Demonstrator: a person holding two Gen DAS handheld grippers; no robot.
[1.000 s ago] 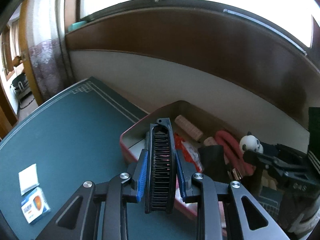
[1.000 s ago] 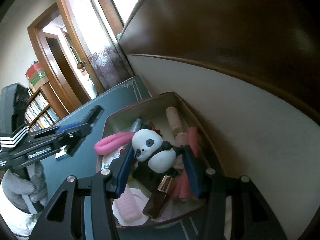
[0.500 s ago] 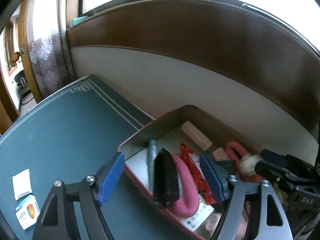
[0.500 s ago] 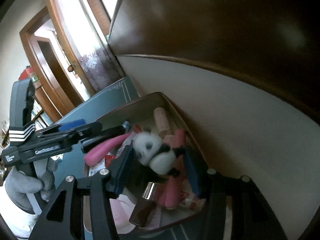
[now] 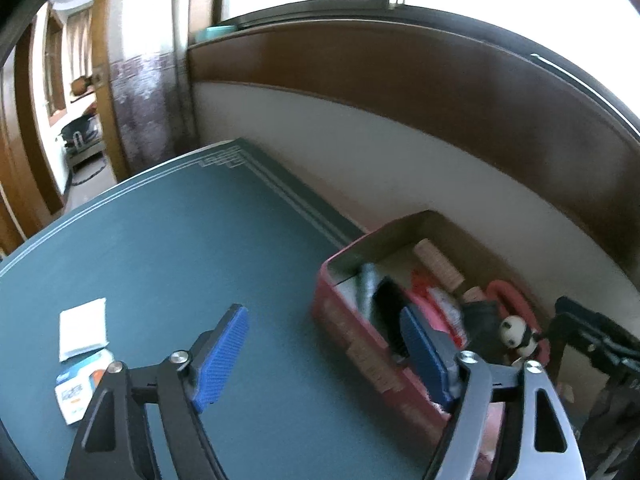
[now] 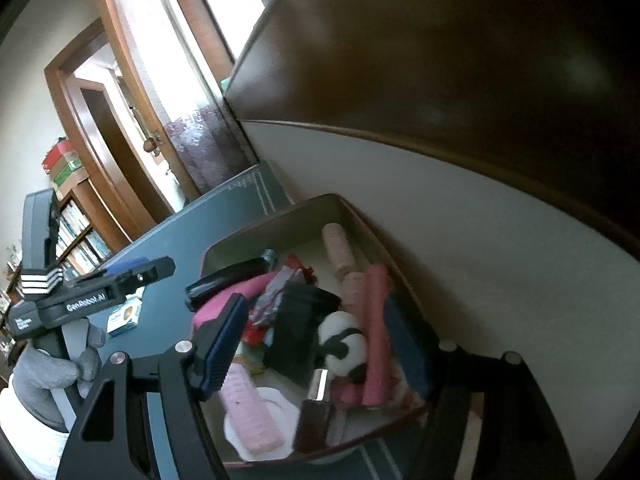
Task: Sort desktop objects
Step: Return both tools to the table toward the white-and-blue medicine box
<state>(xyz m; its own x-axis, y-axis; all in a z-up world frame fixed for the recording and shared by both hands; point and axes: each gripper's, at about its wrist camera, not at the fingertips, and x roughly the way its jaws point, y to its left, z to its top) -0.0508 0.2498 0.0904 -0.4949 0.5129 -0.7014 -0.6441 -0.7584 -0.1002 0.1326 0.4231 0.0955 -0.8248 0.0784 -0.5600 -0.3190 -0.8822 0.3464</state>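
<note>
The left hand-held gripper [image 5: 324, 354] is hovering over the green worktop [image 5: 168, 256], its jaws standing wide apart and opening further, with nothing between the blue pads. Its right finger is overlapping the near wall of the red box [image 5: 360, 344], which is sitting at the 4 o'clock part of the left wrist view, close against the cream wall.

The black comb [image 5: 390, 312] is lying inside the box at its left end, beside a grey tube [image 5: 366, 286] and clear of both pads. A beige ribbed roller [image 5: 438, 266] is lying toward the back of the box. The panda figure [image 5: 516, 334] is resting among the contents at the right end, next to a pink loop [image 5: 510, 294].

On the worktop at 8 o'clock, a white sachet [image 5: 83, 328] and a small blue-and-white carton [image 5: 80, 388] are lying just beside each other, well apart from the box.

The right hand-held gripper [image 6: 320, 344] is held over the box [image 6: 276, 216], jaws apart and opening. The panda figure [image 6: 344, 344] is lying between the fingers, down among the contents; neither pad is pressing on it. The comb [image 6: 228, 278] is showing at 10 o'clock of the panda. A pink case [image 6: 250, 412] and a dark bottle [image 6: 314, 416] are lying at the near end. A gloved hand [image 6: 52, 372] is gripping the left gripper's handle at 8 o'clock.
</note>
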